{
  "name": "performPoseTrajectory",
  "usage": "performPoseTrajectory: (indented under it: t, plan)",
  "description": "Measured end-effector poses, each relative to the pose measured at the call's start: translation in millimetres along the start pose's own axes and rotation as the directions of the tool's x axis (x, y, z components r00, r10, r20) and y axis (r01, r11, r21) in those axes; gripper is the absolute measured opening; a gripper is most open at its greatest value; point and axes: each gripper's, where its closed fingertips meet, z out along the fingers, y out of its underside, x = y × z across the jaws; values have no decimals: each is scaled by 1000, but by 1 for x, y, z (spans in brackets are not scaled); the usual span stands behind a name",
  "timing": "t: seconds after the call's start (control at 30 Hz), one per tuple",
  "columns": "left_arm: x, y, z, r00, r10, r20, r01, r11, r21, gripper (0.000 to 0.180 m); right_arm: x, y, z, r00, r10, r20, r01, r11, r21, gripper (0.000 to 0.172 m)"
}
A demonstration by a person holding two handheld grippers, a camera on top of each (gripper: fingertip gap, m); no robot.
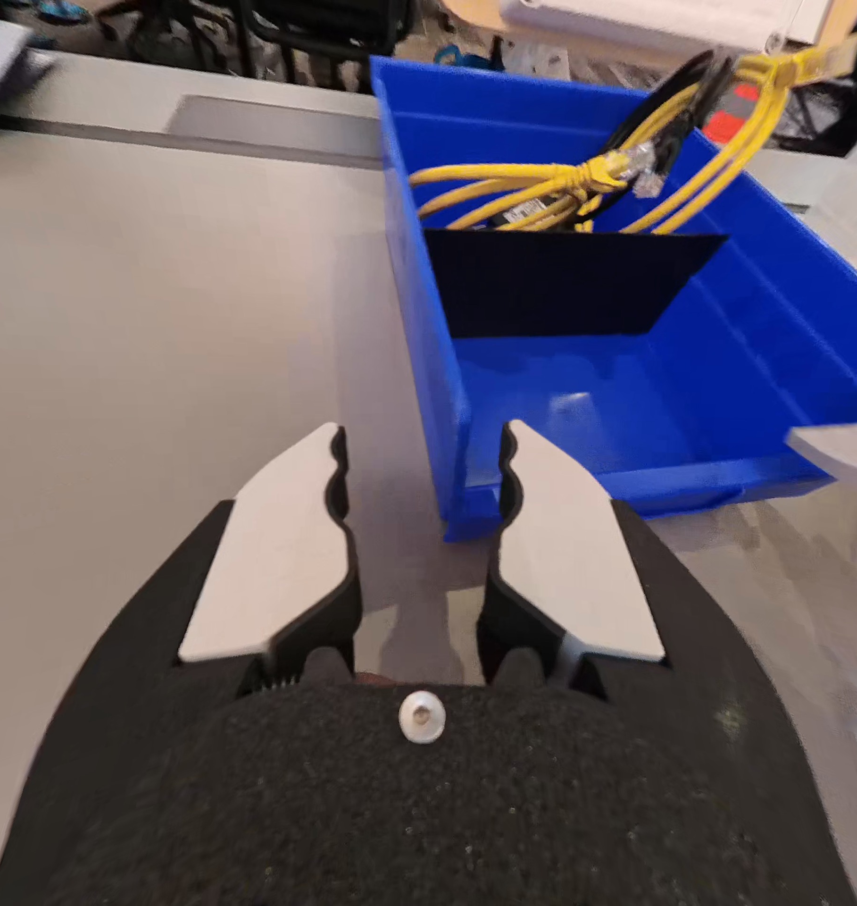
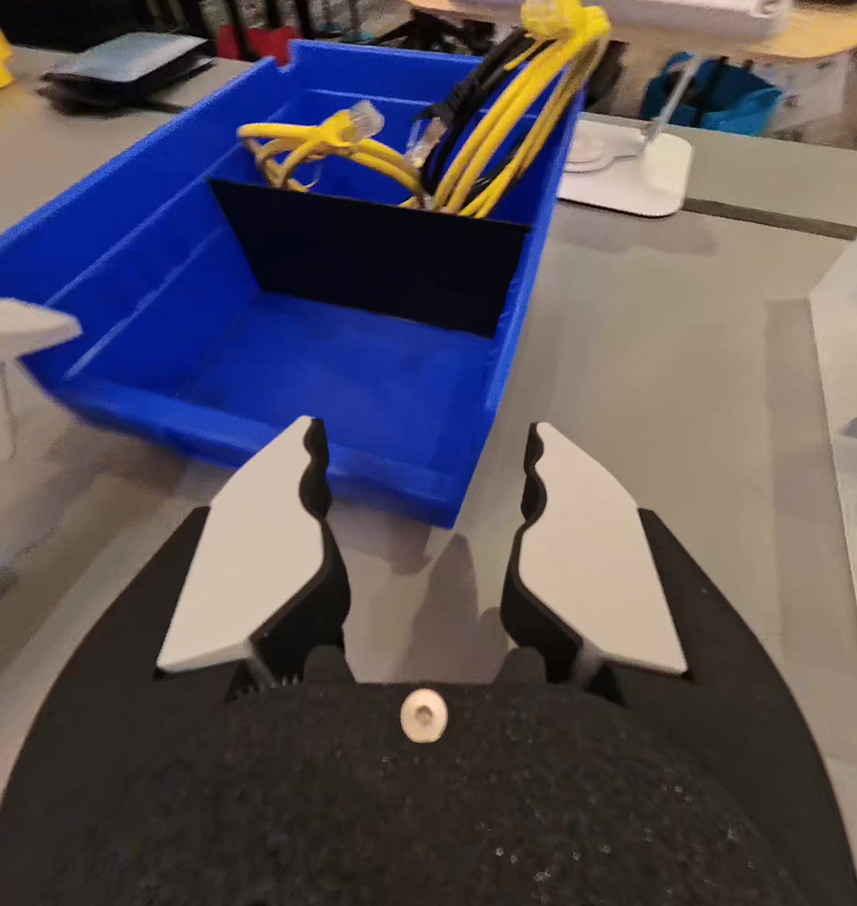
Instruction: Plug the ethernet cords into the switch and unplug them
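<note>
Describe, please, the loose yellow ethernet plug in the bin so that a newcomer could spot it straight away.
Find the blue bin on the grey table; a black divider splits it, and the cords lie in the far compartment. There, a coiled yellow cord rests to the left, ending in a clear plug. Unlike the yellow and black cords rising out beside it, it lies free in the bin.

Open tool (image 2: 424, 436), blue bin (image 2: 137, 304), yellow cords (image 2: 504, 127) behind black divider (image 2: 367, 264)
</note>
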Motion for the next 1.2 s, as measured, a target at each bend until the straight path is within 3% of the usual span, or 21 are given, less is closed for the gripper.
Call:
performPoseTrajectory:
  t: [0.03,0.07,0.1,0.13,0.23,0.33,0.4,0.73,0.93,1.1,1.2]
  plan:
    - [8,1,6,999,11,-31,-11,1000,-14,45,5,-1,7,999,12,-47,-12,1000,4,71]
    - [13,2,9,998,30,-51,-31,999,-24,18,10,-2,12,996,13,-90,-12,1000,5,50]
    - [10,2,12,998,62,-5,-62,998,-28,5,19,0,16,987,24,-159,-25,1000,-7,12]
    - [6,1,13,994,106,24,-105,994,-36,4,21,-1,17,985,11,-174,-13,1000,-14,5]
    - [-2,-3,12,995,100,20,-100,995,-23,4,12,-3,18,992,49,-116,-53,998,-32,4]
    - [-17,-29,-3,989,133,68,-138,988,73,2,-6,-23,6,989,13,-147,-5,998,55,5]
    - [-32,-38,-12,995,89,51,-92,993,78,2,-23,-35,3,990,25,-140,-16,998,66,4]
    - [-145,-66,-53,986,77,151,-107,973,206,2,-138,-69,25,997,-10,-72,23,984,178,6]
    - [-197,-49,-53,988,4,155,-30,985,168,1,-186,-62,55,999,-33,-33,37,994,106,6]
    - [-213,-27,-38,980,0,201,-26,991,128,3,-197,-38,71,990,-137,-30,139,988,70,8]
    - [-221,-11,-29,975,-28,220,20,999,37,5,-204,-27,75,992,-100,74,96,994,48,12]
